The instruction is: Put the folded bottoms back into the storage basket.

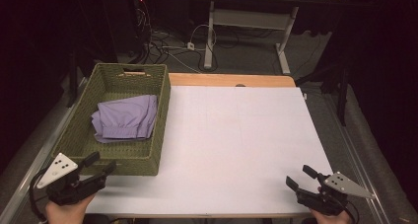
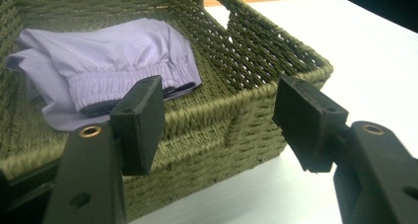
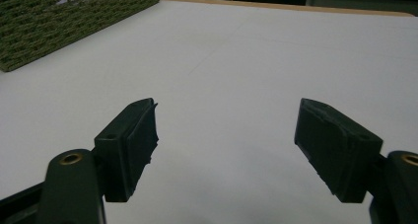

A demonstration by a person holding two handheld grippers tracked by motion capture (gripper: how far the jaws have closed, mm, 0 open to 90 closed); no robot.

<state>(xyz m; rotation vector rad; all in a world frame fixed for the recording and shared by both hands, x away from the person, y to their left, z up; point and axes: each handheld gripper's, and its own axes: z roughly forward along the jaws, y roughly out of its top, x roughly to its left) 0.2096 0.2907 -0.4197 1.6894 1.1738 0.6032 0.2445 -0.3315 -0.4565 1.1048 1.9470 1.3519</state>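
Table [image 1: 236, 135] comes first: a wide rectangular one covered by a white sheet, with a strip of bare light wood along its far edge. Next in size is the olive-green woven rectangular basket [image 1: 123, 116], which stands on the left part of the table, its long side running away from the person and a cut-out handle in its far wall. Inside it lies the folded lilac cloth garment with an elastic waistband [image 2: 108, 68], resting on the basket floor toward the right wall, about midway along its length; the waistband faces the near end in the left gripper view. The left tongs [image 1: 102, 166] are held just in front of the basket's near right corner, jaws spread wide and pinching nothing, pointing at the near wall. The right tongs [image 1: 301, 177] hover over the near right corner of the table, well apart from the basket, jaws likewise spread and empty above bare white sheet.
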